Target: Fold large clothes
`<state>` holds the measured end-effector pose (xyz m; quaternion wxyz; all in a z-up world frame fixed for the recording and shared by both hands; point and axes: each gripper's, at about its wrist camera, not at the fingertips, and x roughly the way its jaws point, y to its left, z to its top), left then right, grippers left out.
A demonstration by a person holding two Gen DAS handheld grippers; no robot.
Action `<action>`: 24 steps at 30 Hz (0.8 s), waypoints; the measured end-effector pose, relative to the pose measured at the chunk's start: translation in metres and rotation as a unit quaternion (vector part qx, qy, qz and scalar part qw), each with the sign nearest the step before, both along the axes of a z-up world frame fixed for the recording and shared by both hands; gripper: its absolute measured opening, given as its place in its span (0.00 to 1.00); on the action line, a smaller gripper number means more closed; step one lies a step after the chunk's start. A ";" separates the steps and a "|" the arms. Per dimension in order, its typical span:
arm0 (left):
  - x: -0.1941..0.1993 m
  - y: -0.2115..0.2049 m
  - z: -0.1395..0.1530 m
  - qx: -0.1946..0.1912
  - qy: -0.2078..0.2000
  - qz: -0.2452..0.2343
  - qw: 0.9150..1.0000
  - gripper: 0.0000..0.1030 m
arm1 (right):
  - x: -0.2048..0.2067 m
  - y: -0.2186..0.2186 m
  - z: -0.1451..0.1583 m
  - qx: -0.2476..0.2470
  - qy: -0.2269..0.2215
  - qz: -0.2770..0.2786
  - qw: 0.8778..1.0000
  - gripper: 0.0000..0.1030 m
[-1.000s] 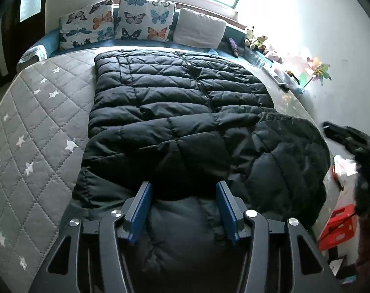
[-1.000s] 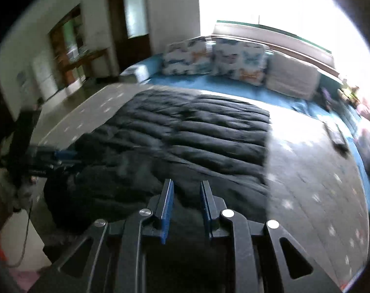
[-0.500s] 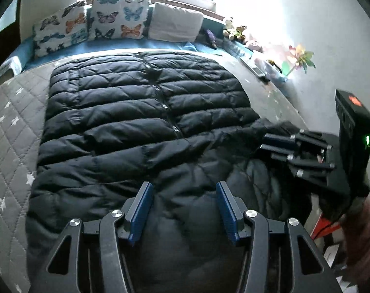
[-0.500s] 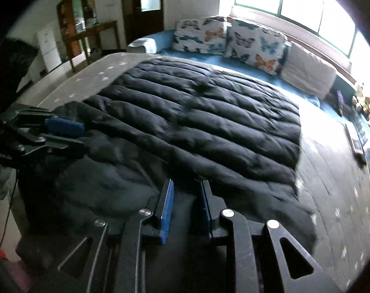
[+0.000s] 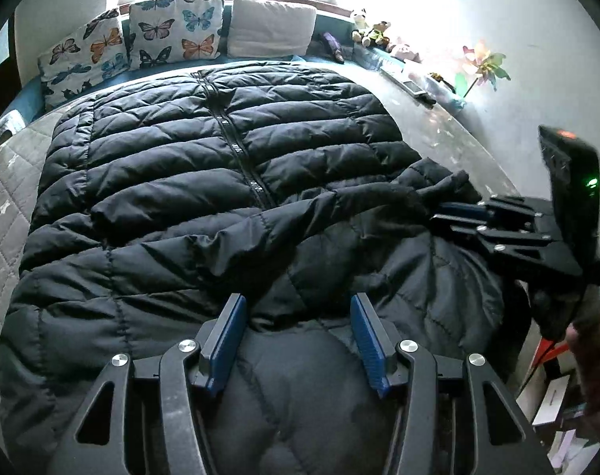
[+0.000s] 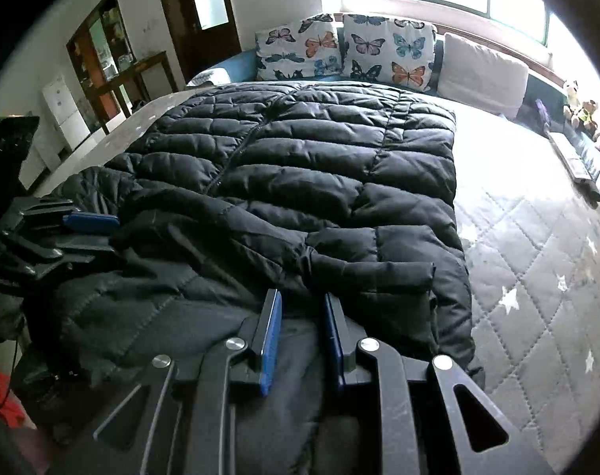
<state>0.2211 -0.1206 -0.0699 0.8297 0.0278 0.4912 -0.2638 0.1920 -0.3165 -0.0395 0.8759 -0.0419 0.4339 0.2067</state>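
A large black quilted puffer jacket (image 5: 228,150) lies zip-up on the bed; it also fills the right wrist view (image 6: 307,166). Its near end is bunched, with a sleeve folded across the body. My left gripper (image 5: 296,316) is open, its blue pads wide apart over the near end. My right gripper (image 6: 301,312) has its pads close together with dark fabric between them at the jacket's near edge. In the left wrist view the right gripper (image 5: 458,213) sits at the jacket's right edge; in the right wrist view the left gripper (image 6: 90,223) sits at its left edge.
The bed has a grey quilted star cover (image 6: 537,261). Butterfly cushions (image 5: 173,35) and a white cushion (image 5: 272,27) line the far end under a window. Soft toys (image 5: 371,31) and a pinwheel (image 5: 481,67) stand at the right wall. A remote (image 6: 576,162) lies on the bed.
Both grippers have moved forward over the jacket's near end, and the fabric there is more bunched, with a sleeve now lying across the body. The right gripper's pads stay close together on the fabric.
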 end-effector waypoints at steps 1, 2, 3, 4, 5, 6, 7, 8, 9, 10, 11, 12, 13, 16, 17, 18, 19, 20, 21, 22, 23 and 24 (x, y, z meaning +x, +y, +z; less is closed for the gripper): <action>0.000 -0.001 0.000 0.004 0.000 -0.002 1.000 0.55 | -0.002 0.001 0.004 -0.008 -0.003 0.003 1.000 0.24; -0.001 -0.004 -0.001 0.009 -0.002 -0.004 1.000 0.55 | -0.005 0.002 0.011 -0.019 -0.007 0.005 1.000 0.24; -0.001 -0.004 -0.001 0.011 -0.003 -0.006 1.000 0.55 | -0.009 0.004 0.018 -0.027 -0.010 0.006 1.000 0.24; -0.001 -0.005 -0.002 0.013 -0.004 -0.006 1.000 0.55 | -0.016 0.006 0.029 -0.036 -0.015 0.009 0.999 0.24; -0.002 -0.006 -0.002 0.014 -0.006 -0.006 1.000 0.55 | -0.022 0.007 0.037 -0.040 -0.021 0.014 0.999 0.24; -0.002 -0.007 -0.003 0.016 -0.008 -0.007 1.000 0.55 | -0.029 0.008 0.045 -0.040 -0.026 0.022 0.999 0.24; -0.002 -0.007 -0.003 0.016 -0.009 -0.007 1.000 0.55 | -0.037 0.011 0.053 -0.037 -0.025 0.037 0.998 0.24; -0.003 -0.008 -0.003 0.017 -0.011 -0.008 1.000 0.55 | -0.043 0.013 0.055 -0.044 -0.018 0.045 0.998 0.24; -0.003 -0.008 -0.003 0.018 -0.013 -0.008 1.000 0.55 | -0.046 0.015 0.055 -0.055 -0.014 0.048 0.997 0.24; -0.004 -0.008 -0.003 0.020 -0.015 -0.009 1.000 0.55 | -0.050 0.016 0.050 -0.073 -0.009 0.051 0.996 0.24; -0.005 -0.007 -0.003 0.020 -0.018 -0.010 1.000 0.55 | -0.052 0.016 0.042 -0.095 -0.001 0.050 0.994 0.24; -0.006 -0.007 -0.003 0.022 -0.022 -0.012 0.999 0.56 | -0.052 0.014 0.032 -0.110 0.011 0.042 0.993 0.24; -0.008 -0.008 -0.002 0.024 -0.025 -0.013 0.999 0.57 | -0.050 0.010 0.018 -0.116 0.026 0.033 0.992 0.24; -0.017 -0.008 0.005 0.040 -0.034 -0.019 0.998 0.57 | -0.047 0.001 0.001 -0.089 0.028 0.027 0.995 0.24; -0.021 -0.005 0.010 0.038 -0.033 -0.022 0.998 0.57 | -0.047 0.000 0.002 -0.086 0.029 0.025 0.996 0.24; -0.024 -0.002 0.015 0.035 -0.034 -0.024 0.999 0.57 | -0.047 0.000 0.003 -0.085 0.031 0.024 0.996 0.24; -0.030 0.007 0.025 0.031 -0.041 -0.023 0.998 0.57 | -0.047 0.000 0.003 -0.086 0.033 0.022 0.995 0.24; -0.034 0.013 0.032 0.031 -0.049 -0.019 0.998 0.57 | -0.047 0.001 0.002 -0.089 0.033 0.022 0.995 0.24; -0.039 0.025 0.041 0.033 -0.060 -0.011 0.998 0.57 | -0.047 0.002 0.001 -0.093 0.033 0.026 0.995 0.24; -0.043 0.034 0.047 0.034 -0.066 -0.003 0.997 0.57 | -0.046 0.003 0.003 -0.097 0.033 0.029 0.994 0.24; -0.046 0.047 0.054 0.034 -0.070 0.009 0.997 0.57 | -0.046 0.003 0.005 -0.099 0.035 0.031 0.994 0.24; -0.048 0.058 0.059 0.033 -0.073 0.020 0.997 0.57 | -0.045 0.004 0.010 -0.101 0.034 0.032 0.994 0.24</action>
